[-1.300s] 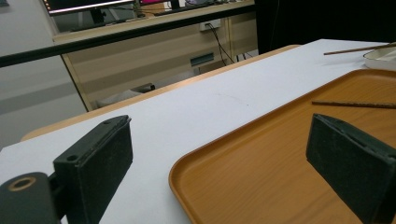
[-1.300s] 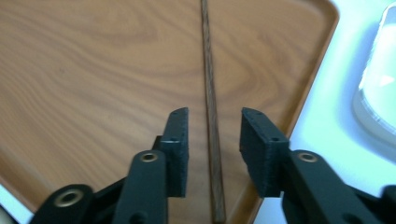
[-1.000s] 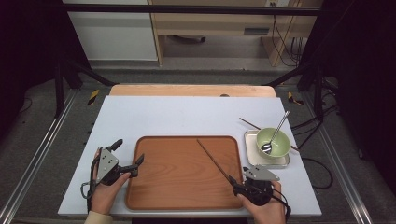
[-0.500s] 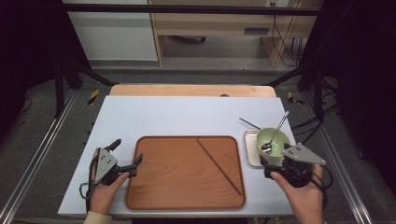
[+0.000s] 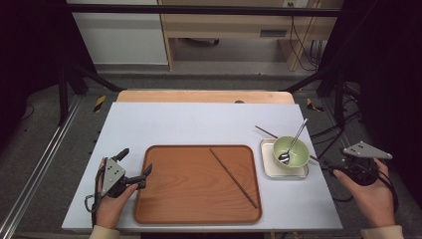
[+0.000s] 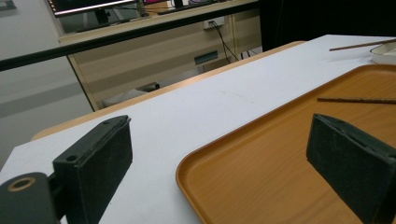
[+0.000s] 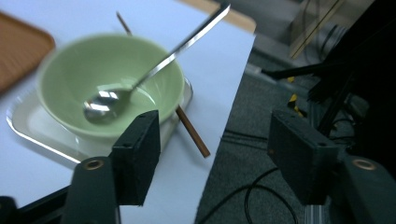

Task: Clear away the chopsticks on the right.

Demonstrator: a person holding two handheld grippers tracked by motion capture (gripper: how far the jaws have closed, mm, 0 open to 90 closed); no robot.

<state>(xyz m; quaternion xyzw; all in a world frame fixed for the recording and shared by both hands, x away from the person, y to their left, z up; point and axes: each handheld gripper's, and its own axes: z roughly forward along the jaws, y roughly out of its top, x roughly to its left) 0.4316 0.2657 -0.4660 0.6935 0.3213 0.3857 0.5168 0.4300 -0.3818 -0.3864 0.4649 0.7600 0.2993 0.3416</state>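
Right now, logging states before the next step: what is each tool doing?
Left tool: open, holding nothing, straddling the tray's corner.
Right tool: open, empty, beside the bowl.

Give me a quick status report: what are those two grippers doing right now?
Left gripper open at the wooden tray's left edge. Right gripper open, empty, off the table's right edge near the green bowl. One chopstick on tray, second chopstick under the bowl's dish.
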